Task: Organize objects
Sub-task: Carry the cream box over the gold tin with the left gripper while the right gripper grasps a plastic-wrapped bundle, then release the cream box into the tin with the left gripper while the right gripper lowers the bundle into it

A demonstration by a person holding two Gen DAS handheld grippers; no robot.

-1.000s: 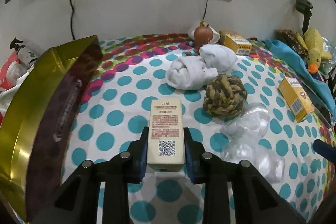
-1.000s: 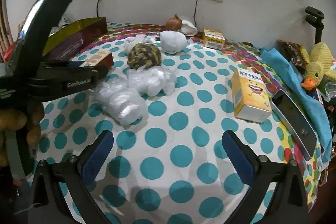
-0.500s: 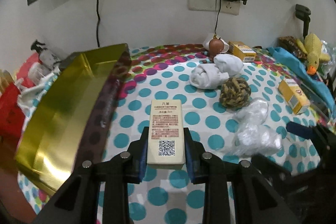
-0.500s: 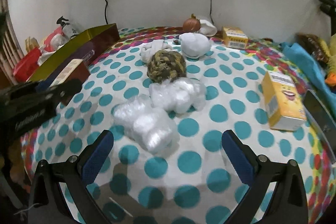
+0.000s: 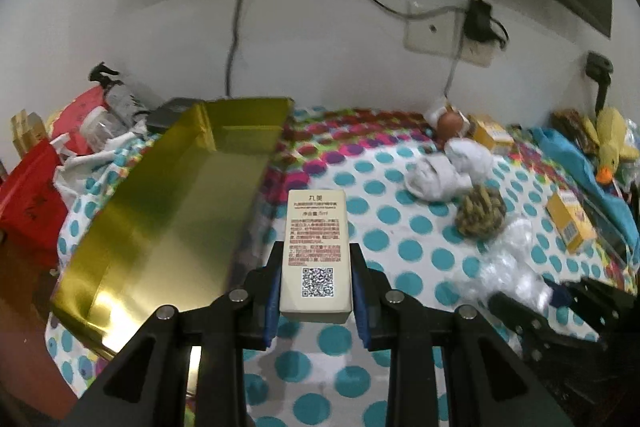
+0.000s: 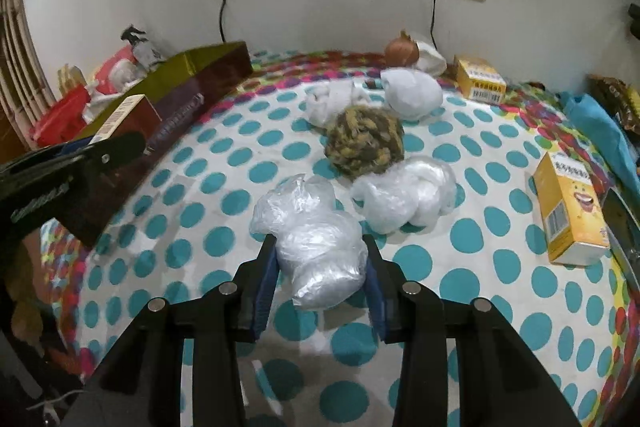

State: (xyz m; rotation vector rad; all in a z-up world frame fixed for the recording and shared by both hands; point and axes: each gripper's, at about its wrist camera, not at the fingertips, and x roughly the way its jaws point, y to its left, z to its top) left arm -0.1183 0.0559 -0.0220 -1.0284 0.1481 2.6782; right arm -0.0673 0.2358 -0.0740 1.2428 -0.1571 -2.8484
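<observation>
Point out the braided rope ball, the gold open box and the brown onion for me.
Braided olive-and-brown rope ball [image 6: 365, 141]: right wrist view, middle of its woven top.
Gold shiny open rectangular box [image 5: 172, 227]: left wrist view, bare inner floor.
Brown round onion [image 6: 402, 53]: right wrist view, centre of its skin.

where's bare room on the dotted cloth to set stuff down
The gold tray looks bare inside. Bare cloth lies in front of the yellow box, right of the near plastic bag. Crowded: rope ball, second bag and white bundles cluster mid-table.
</observation>
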